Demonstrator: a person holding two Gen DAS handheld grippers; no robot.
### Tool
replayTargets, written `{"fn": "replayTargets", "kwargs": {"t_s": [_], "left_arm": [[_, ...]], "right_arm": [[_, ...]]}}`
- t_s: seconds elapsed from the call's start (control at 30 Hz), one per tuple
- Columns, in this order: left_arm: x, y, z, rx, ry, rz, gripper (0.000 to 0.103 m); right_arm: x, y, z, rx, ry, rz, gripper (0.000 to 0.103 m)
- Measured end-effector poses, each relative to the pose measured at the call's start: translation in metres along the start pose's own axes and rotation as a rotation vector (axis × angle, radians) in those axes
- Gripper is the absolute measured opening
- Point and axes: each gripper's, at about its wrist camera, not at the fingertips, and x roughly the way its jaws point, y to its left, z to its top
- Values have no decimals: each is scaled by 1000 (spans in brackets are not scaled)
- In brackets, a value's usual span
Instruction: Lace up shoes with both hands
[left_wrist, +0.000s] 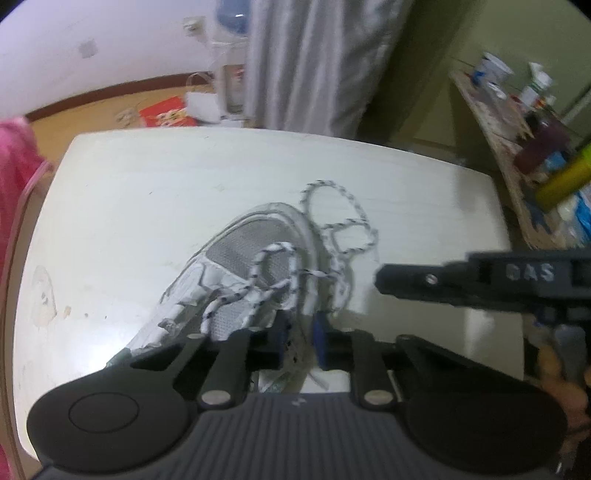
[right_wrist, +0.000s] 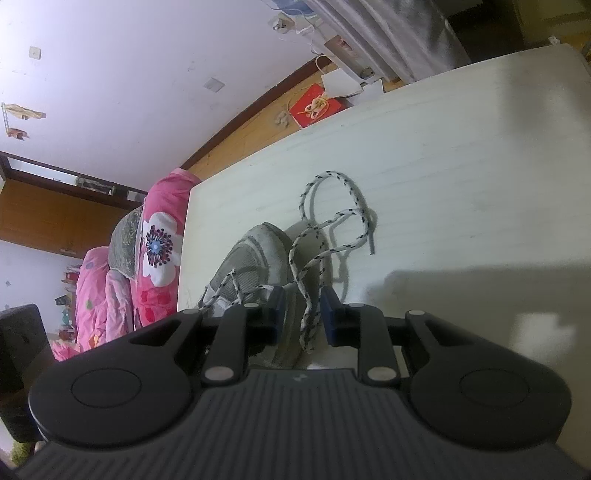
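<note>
1. White desk (left_wrist: 147, 192) fills the middle of both views; beyond its far edge lie wooden flooring, a red box (right_wrist: 317, 105) and a grey curtain (left_wrist: 314, 62).
2. Pink floral bedding (right_wrist: 159, 236) borders one side of the desk; a cluttered side shelf (left_wrist: 517, 122) borders the other.
3. Grey mesh sneaker (left_wrist: 236, 269) lies on the desk directly under the left tool (left_wrist: 300, 338), long axis diagonal, toe pointing away toward the far edge.
4. Speckled white lace (right_wrist: 332, 218) loops loosely across the desk beside the toe.
5. Left tool: jaws narrowly apart over the sneaker's lacing; a grip cannot be confirmed.
6. Right tool (right_wrist: 303, 319): jaws apart, one lace strand hanging between them, pads not pressing it.
7. Right tool enters the left view from the side, beside the lace loops.
</note>
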Motion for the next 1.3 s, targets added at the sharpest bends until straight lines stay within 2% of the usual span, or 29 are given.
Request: {"fn": "replayTargets", "kwargs": {"t_s": [0.17, 0.4, 0.53, 0.6, 0.67, 0.83, 1.0, 1.13, 1.3], "left_arm": [[8, 8, 3, -89, 11, 15, 11], [9, -6, 2, -35, -9, 77, 11], [7, -12, -3, 23, -40, 91, 5], [2, -10, -5, 42, -51, 72, 3], [-5, -4, -5, 21, -49, 29, 2], [-35, 27, -15, -122, 47, -83, 2], [-74, 46, -47, -93, 93, -106, 2], [-88, 56, -77, -106, 163, -127, 2], [-88, 72, -104, -185, 231, -141, 2]], "right_arm": [[2, -3, 4, 1, 17, 7, 21], [7, -2, 13, -22, 39, 11, 21], [8, -2, 18, -37, 41, 10, 21], [7, -1, 21, -45, 40, 9, 21], [7, 2, 24, -70, 34, 11, 21], [12, 21, 35, -168, 24, 38, 21], [27, 53, 42, -318, 13, 55, 21], [53, 75, 41, -453, 47, 4, 21], [71, 92, 38, -585, 63, -66, 22]]}}
